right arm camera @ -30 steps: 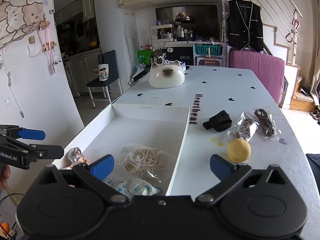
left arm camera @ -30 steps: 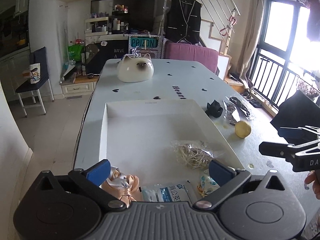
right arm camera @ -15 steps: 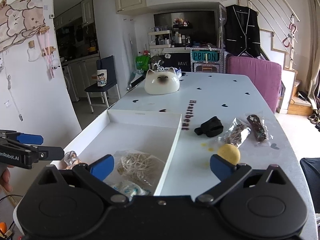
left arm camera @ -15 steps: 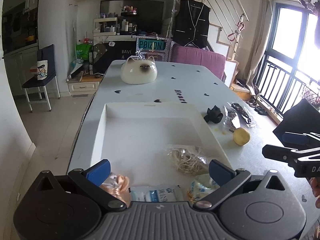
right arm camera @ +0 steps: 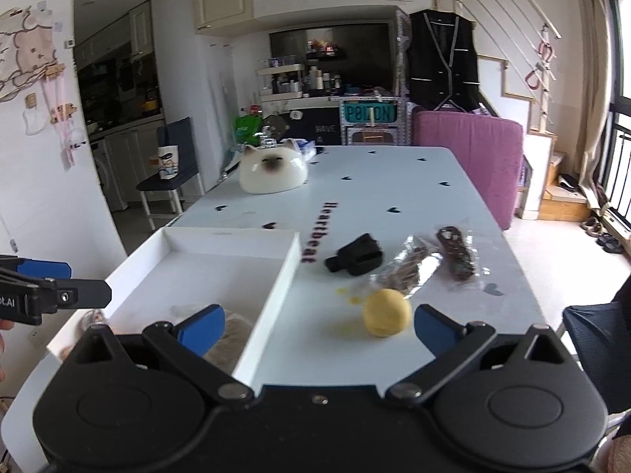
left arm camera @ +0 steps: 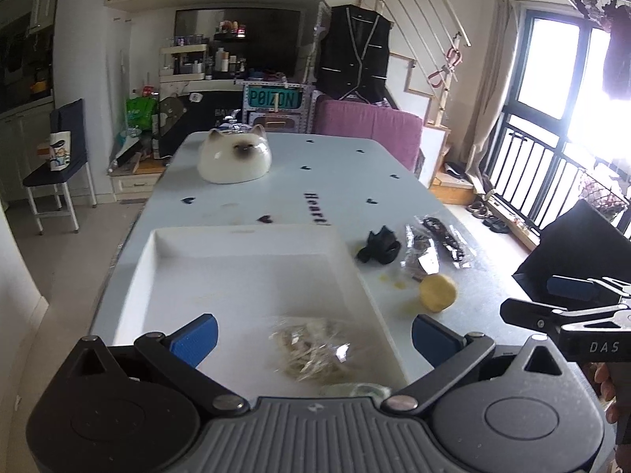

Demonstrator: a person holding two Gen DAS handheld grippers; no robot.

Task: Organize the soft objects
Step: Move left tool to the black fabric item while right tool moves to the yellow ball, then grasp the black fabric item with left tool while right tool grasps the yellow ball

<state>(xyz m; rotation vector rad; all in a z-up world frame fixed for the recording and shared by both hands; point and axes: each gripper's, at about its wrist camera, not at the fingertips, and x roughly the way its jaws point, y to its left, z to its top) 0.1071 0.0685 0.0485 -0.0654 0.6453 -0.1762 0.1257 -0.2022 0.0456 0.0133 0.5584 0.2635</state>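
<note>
Left wrist view: left gripper point(left arm camera: 313, 335) spread wide, empty, above white tray point(left arm camera: 252, 232) on bench point(left arm camera: 355, 165). Bagged rubber bands point(left arm camera: 311, 349) lie in tray. Yellow ball point(left arm camera: 437, 292), black item point(left arm camera: 378, 244) and two packets point(left arm camera: 434, 242) remain outside, right of tray.

Right wrist view: right gripper point(right arm camera: 319, 327) spread wide, empty; ball point(right arm camera: 387, 312) near right fingers point(right arm camera: 434, 329), on bench. Risk: a round, yielding ball may roll or squirt sideways if pinched off-centre; crinkly packets may slip.

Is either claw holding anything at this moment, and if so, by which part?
Nothing is held. The left claw and the right claw are both open and empty above the table.
</note>
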